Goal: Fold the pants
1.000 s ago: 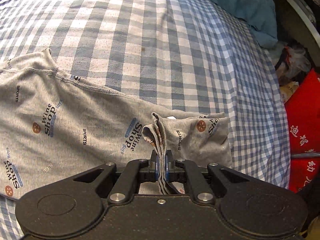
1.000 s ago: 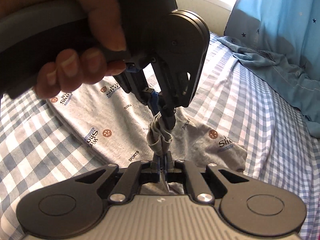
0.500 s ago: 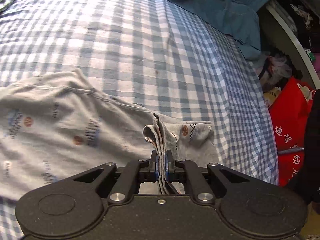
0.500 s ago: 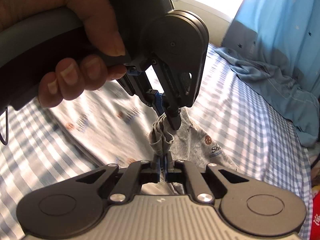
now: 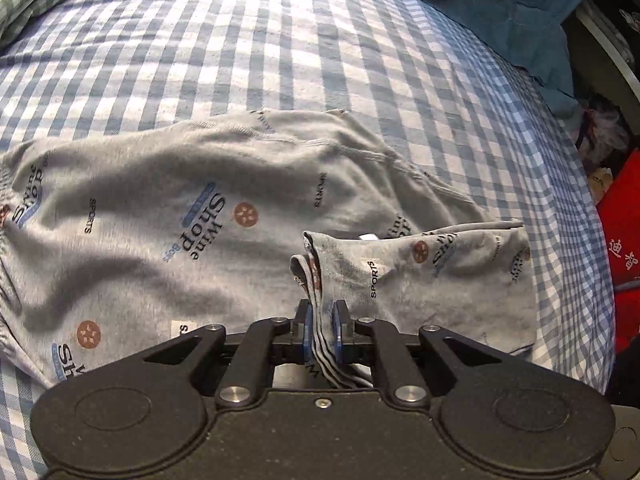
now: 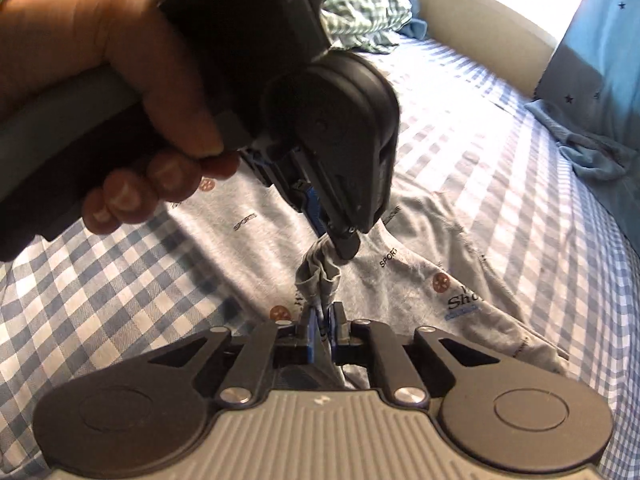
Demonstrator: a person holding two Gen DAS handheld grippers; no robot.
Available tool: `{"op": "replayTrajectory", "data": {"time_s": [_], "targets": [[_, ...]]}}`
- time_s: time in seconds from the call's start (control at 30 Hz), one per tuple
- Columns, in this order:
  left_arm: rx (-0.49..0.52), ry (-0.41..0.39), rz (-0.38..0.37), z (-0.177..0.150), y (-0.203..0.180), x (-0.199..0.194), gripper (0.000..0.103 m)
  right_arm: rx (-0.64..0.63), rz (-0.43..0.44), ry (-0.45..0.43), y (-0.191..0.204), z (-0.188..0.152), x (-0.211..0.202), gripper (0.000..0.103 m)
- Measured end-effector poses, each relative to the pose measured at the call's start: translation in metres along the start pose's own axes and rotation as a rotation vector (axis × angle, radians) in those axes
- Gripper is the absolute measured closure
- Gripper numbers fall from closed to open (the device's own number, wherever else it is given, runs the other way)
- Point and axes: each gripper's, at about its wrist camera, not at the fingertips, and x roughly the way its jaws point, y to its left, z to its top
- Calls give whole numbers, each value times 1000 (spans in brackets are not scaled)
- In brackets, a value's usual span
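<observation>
Grey printed pants (image 5: 200, 208) lie spread on the blue checked bed sheet (image 5: 280, 60). One bunched end is raised and doubled back over the rest. My left gripper (image 5: 322, 308) has that bunch between its pads; its jaws are opening and the cloth still fills the gap. In the right wrist view the pants (image 6: 420, 280) lie below the left gripper (image 6: 336, 246), which a hand (image 6: 120, 80) holds. My right gripper (image 6: 323, 316) is close beneath it. Its jaws are opening, and a thin strip of the same bunch sits loosely between them.
A crumpled teal cloth (image 5: 500, 8) lies at the far right of the bed, also seen as the teal cloth (image 6: 592, 152). A green checked pillow (image 6: 368, 16) is at the head. A red bag (image 5: 624, 260) stands past the bed's right edge.
Both grippers carried the bunched end across the bed, so it now lies over the wider part of the pants. Both pairs of jaws stand slightly wider than before.
</observation>
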Motion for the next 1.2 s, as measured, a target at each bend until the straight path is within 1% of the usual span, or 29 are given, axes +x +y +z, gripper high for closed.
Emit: {"op": "replayTrajectory", "data": {"time_s": [0.03, 0.07, 0.1, 0.13, 0.17, 0.2, 0.23, 0.27, 0.3, 0.37, 0.43, 0.47, 0.57, 0.6, 0.67, 0.73, 0.83, 0.93, 0.97, 1.03, 1.13, 1.2], "targets": [[-5, -7, 14, -1, 2, 1, 83, 5, 3, 4, -3, -4, 0, 85], [-8, -17, 27, -3, 4, 1, 80, 14, 4, 9, -8, -8, -1, 79], [-13, -27, 39, -5, 6, 0, 66, 24, -2, 15, -13, -13, -2, 69], [-19, -38, 50, -6, 6, -2, 51, 42, -18, 21, -23, -20, -5, 62], [-23, -52, 65, -7, 5, -5, 44, 69, -38, 23, -35, -27, -7, 49], [-19, -68, 80, -9, 4, -7, 38, 102, -61, 24, -48, -34, -9, 41], [-2, -86, 98, -11, 0, -8, 35, 139, -92, 30, -65, -42, -10, 37], [20, -94, 110, -12, -3, -9, 33, 174, -128, 41, -82, -49, -10, 30], [38, -99, 129, -13, -8, -7, 28, 206, -166, 53, -99, -54, -8, 26], [57, -104, 161, -12, -17, -2, 25, 280, -252, 90, -140, -64, 0, 25], [53, -89, 178, -10, -22, 8, 25, 361, -318, 109, -180, -71, 7, 24], [39, -75, 194, -8, -24, 13, 25, 400, -338, 117, -198, -74, 12, 23], [-23, -35, 248, -4, -21, 27, 25, 483, -354, 139, -242, -79, 31, 22], [-42, -28, 255, -4, -19, 30, 25, 498, -340, 147, -254, -80, 37, 21], [-58, -22, 258, -3, -15, 34, 25, 490, -311, 169, -266, -81, 53, 21], [-51, -11, 265, -1, -13, 37, 24, 456, -298, 181, -272, -81, 67, 19], [-39, 1, 269, 2, -13, 40, 22, 456, -306, 177, -277, -79, 75, 13], [-63, 3, 262, 4, -12, 37, 22, 457, -321, 173, -275, -71, 68, 14], [-73, -5, 259, 5, -12, 35, 22, 448, -332, 155, -270, -69, 60, 17], [-97, -32, 261, 5, -9, 24, 19, 422, -325, 109, -256, -60, 48, 16], [-123, -84, 257, -9, -5, 3, 13, 362, -270, 52, -224, -50, 36, 10], [-141, -107, 263, -21, 3, -12, 11, 316, -229, 59, -204, -44, 42, 8]]}}
